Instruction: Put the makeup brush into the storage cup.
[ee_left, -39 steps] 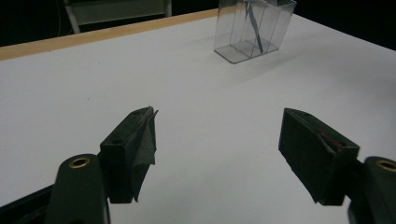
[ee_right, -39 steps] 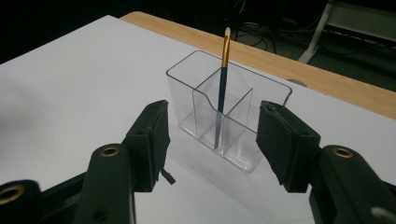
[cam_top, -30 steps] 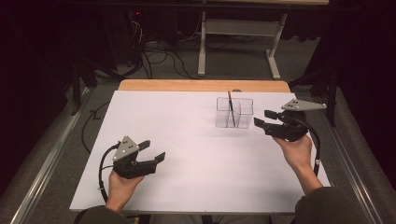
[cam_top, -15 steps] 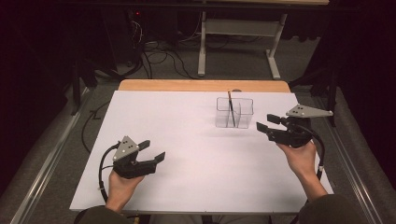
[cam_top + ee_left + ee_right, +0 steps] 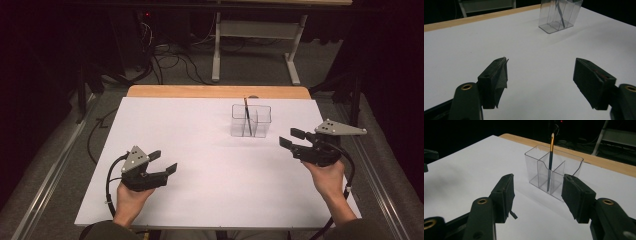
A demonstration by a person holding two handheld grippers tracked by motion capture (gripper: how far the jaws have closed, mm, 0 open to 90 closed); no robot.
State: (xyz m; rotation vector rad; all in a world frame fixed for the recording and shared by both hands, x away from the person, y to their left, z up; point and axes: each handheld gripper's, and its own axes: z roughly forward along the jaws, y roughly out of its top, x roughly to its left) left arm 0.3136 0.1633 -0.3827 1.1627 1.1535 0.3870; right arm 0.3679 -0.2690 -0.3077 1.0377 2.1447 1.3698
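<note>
On the white table [image 5: 210, 165] the clear divided holder [image 5: 251, 120] stands at about one o'clock with a thin pencil [image 5: 550, 157] upright inside, nothing between it and the right gripper [image 5: 291, 138], whose jaws gape empty just beside it, while the left gripper [image 5: 164, 162], at seven o'clock, gapes empty too.

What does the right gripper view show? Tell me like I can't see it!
A clear plastic holder with compartments stands on a white table, with one thin pencil upright inside. The right gripper points at it with open, empty black jaws.
</note>
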